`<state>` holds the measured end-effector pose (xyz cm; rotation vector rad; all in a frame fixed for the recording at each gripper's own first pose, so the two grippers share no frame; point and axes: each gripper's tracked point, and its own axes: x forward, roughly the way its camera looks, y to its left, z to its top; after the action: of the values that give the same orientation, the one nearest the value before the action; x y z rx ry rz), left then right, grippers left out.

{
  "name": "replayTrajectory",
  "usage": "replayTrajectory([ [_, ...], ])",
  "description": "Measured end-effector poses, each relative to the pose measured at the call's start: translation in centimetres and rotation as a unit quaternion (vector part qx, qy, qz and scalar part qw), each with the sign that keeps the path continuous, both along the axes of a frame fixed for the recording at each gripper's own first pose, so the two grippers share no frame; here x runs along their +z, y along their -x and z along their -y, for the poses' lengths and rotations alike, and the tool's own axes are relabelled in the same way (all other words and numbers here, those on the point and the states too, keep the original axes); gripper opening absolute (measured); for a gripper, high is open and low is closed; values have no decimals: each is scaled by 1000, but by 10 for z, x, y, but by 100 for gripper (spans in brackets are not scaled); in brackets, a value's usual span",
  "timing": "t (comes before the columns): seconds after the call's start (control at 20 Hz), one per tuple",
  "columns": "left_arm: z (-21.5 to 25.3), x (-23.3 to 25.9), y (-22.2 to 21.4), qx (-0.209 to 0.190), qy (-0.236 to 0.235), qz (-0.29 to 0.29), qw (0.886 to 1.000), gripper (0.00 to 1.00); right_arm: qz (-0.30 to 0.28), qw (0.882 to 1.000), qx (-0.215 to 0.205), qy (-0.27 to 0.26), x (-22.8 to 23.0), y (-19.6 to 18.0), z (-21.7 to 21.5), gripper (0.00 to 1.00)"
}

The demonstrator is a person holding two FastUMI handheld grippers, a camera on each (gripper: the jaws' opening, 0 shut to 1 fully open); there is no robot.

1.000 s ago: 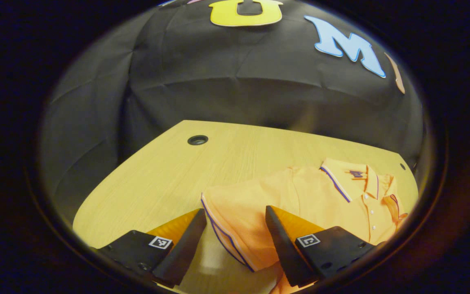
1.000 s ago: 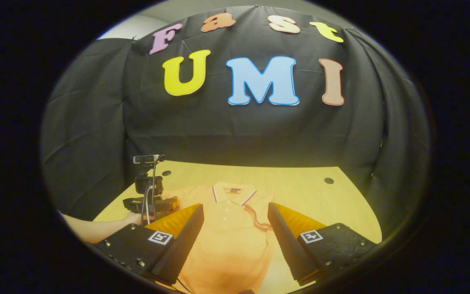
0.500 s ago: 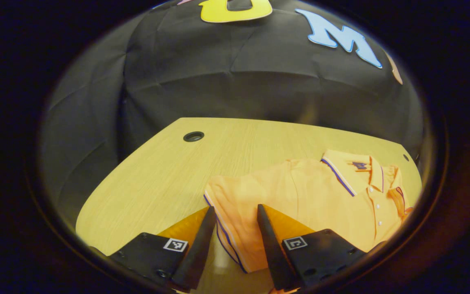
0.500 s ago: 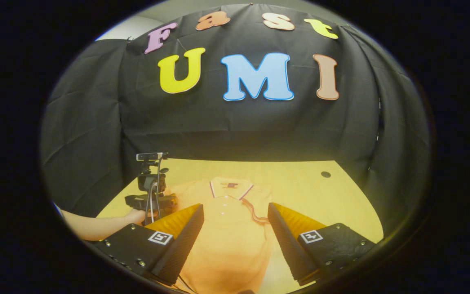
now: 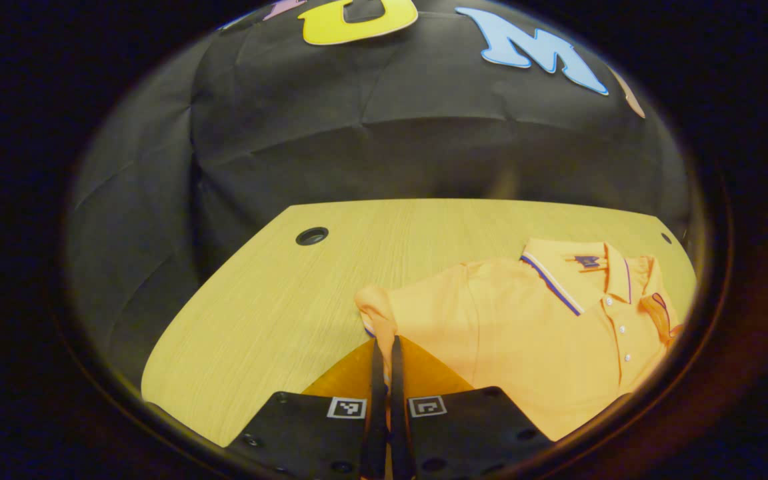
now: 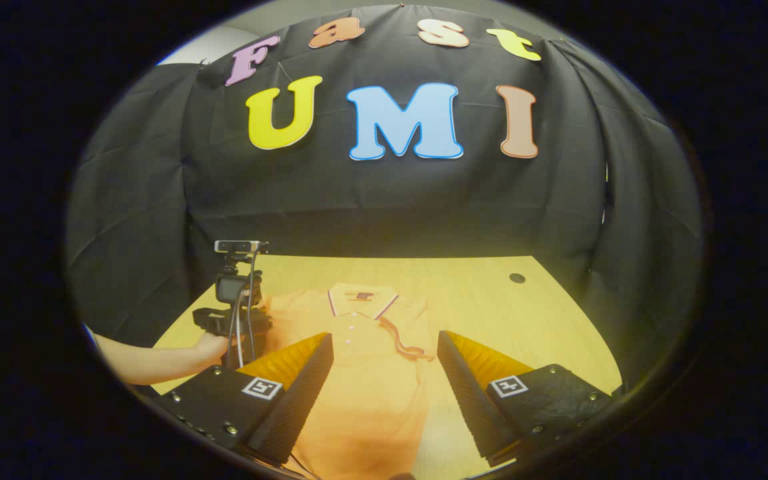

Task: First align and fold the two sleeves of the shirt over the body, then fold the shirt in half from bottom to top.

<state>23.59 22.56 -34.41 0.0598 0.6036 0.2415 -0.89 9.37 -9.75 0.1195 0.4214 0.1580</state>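
pinching the sleeve [image 5: 379,315] of the shirt [image 5: 544,333], the left tongs [image 5: 384,350] sit at the bottom middle of the left gripper view, their two fingers pressed nearly together with a bunched bit of cloth rising just above the tips. the shirt lies on the desk [image 5: 277,307] in the lower right of that view, collar [image 5: 574,273] toward the upper right, buttons running down the placket. a round hole [image 5: 311,235] in the desk shows at the upper left of the wood.

in the right gripper view the right tongs [image 6: 385,357] stand wide open at the bottom of the frame, gripping nothing, with the shirt's body [image 6: 364,387] between and beyond the fingers. the collar [image 6: 361,301] points toward the far wall. at the left of that frame a hand [image 6: 211,347] holds the other gripper [image 6: 234,313], low at the shirt's left edge. a small hole [image 6: 517,278] marks the desk at the right.
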Motion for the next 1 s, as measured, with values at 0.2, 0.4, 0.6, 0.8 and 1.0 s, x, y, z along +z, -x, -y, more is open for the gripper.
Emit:
replayTrajectory([
  [0.2,16,27,-3,-18,-8,25,999,9,-2,1000,-10,-12,-3,-3,5,98],
  [0.4,42,40,-5,-43,-7,33,999,9,-2,1000,-8,-22,-3,-6,-2,98],
  [0.6,75,39,-5,-84,-25,25,996,9,-4,1000,-10,-22,-5,-6,-5,98],
  [0.8,100,29,-8,-117,-29,12,993,12,-13,999,-36,-27,-14,-3,-1,97],
  [1.0,121,21,-10,-145,-25,2,989,12,-29,997,-58,-48,-25,-1,-3,98],
])
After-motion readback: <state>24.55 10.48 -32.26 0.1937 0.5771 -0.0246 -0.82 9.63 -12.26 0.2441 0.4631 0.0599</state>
